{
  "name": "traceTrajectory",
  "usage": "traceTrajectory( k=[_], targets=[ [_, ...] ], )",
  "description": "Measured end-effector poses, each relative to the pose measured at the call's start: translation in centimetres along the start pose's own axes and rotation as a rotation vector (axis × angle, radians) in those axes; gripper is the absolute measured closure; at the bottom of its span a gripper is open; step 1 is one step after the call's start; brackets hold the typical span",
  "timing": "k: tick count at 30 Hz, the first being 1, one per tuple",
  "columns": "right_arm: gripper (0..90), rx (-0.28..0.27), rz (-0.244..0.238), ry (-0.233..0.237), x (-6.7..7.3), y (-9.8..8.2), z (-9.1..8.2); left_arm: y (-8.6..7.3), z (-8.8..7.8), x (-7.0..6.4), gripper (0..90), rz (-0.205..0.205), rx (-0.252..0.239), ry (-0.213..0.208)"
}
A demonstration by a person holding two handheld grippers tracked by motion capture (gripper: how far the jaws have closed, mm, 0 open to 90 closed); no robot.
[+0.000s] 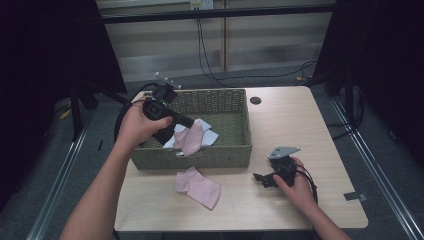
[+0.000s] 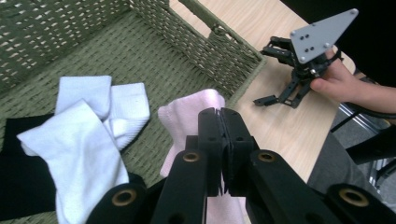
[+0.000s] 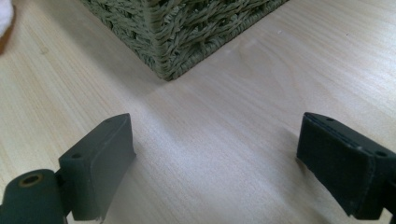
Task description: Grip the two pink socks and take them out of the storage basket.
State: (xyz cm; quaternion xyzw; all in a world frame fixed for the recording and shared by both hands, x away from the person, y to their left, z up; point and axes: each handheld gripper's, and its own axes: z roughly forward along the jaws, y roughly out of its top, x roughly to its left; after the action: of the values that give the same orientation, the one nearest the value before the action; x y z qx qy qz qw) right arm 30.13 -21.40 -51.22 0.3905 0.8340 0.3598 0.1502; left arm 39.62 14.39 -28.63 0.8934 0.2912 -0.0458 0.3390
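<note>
A green woven basket (image 1: pixel 235 150) is sitting on the pale wooden counter (image 1: pixel 300 125), and the left gripper (image 1: pixel 186 121) is reaching over its near-left part with its jaws pinched tight on a pink sock (image 2: pixel 187 116) that is hanging down inside the basket. Beside that sock, white socks (image 2: pixel 84 121) are lying crumpled on the basket floor, partly overlapping a black piece of cloth (image 2: pixel 18 168) — its full shape is being cut off by the edge of the left gripper view. A second pink sock (image 1: pixel 197 186) is lying flat on the counter just in front of the basket. The right gripper (image 1: pixel 261 178) is resting low on the counter to the right of that sock, near the basket's corner, its jaws spread wide with nothing between them. A small dark round hole (image 1: pixel 255 100) is showing in the counter beyond the basket — dark curtains are hiding the room at both sides.
</note>
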Motion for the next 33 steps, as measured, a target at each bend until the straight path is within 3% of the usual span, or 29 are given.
traceTrajectory(
  k=[11, 14, 17, 22, 33],
  targets=[
    [10.3, 0.000, 0.000, 0.000, 0.0, 0.0, 0.0, -0.6, -0.5, -1.5, 86.2, 0.024, -0.031, -0.023],
    [10.3, 0.001, -0.003, 0.000, 0.0, 0.0, 0.0, -0.9, -0.2, -1.6, 73.0, 0.037, -0.058, -0.023],
    [10.3, 0.002, 0.000, 0.000, 0.0, 0.0, 0.0, -1.1, 0.3, -1.4, 62.5, 0.061, -0.041, -0.016],
    [10.3, 0.002, -0.001, 0.001, 0.0, 0.0, 0.0, -1.9, 1.3, -1.2, 50.5, 0.056, -0.030, 0.009],
    [10.3, 0.002, -0.001, 0.000, 0.0, 0.0, 0.0, -4.9, 2.6, -0.9, 41.6, 0.067, -0.072, 0.081]
  ],
)
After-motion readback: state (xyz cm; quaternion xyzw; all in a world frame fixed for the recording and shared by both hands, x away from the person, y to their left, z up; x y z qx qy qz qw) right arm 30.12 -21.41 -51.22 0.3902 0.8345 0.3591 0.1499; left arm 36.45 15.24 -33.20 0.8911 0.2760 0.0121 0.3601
